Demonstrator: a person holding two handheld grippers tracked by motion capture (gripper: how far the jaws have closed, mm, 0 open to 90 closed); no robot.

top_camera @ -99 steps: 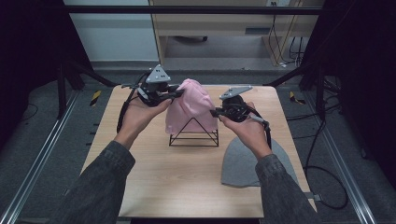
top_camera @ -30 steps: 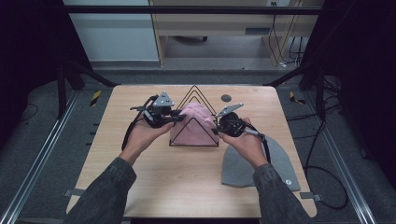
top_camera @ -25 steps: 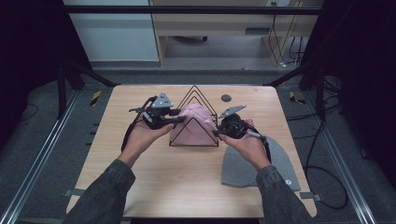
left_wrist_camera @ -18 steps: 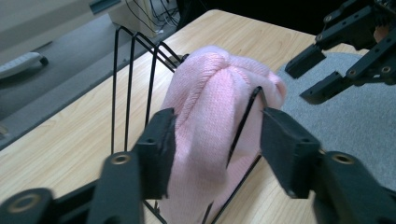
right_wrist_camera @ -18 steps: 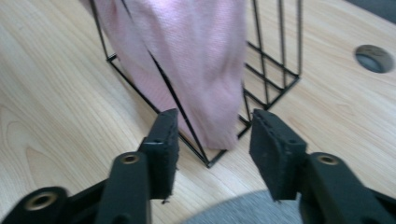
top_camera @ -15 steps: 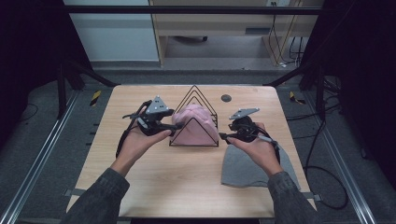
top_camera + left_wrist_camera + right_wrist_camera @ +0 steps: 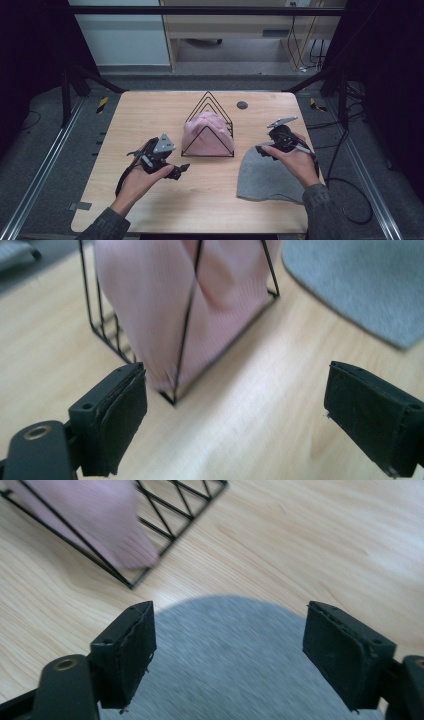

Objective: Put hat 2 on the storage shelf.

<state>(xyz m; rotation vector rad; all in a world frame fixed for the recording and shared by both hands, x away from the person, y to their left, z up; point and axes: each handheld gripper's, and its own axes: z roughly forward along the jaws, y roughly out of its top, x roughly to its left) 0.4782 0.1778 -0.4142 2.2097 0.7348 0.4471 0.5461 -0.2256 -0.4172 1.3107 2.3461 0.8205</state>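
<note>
A pink hat [image 7: 206, 134] sits tucked inside a black wire rack [image 7: 208, 126] at the middle of the wooden surface [image 7: 210, 200], the cloth bulging between the rack's triangular frames and resting on the wood under them. The left tongs [image 7: 181, 170] hover low over the surface just in front of the rack's near-left corner, held in a person's left hand [image 7: 136, 181] — their jaws have just been opening and now stand wide apart with nothing between the pads but bare wood. In the left gripper view, the left tongs [image 7: 235, 415] look straight at the pink hat [image 7: 165, 305] and the rack's corner wire [image 7: 172, 395], which lies near the left pad but clear of it. The right tongs [image 7: 261, 150] are off to the rack's right, in the person's right hand [image 7: 299, 162], over the far edge of a grey hat [image 7: 270, 176] that lies flat on the surface beside the rack. Their jaws too have just been opening and stand wide, gripping nothing. In the right gripper view, the right tongs [image 7: 227, 645] hang above the grey hat [image 7: 235, 660], with the pink hat [image 7: 90, 515] and rack [image 7: 170, 510] near by at the upper left — apart from the grey cloth. A small dark disc [image 7: 242, 105] lies on the surface behind the rack.
</note>
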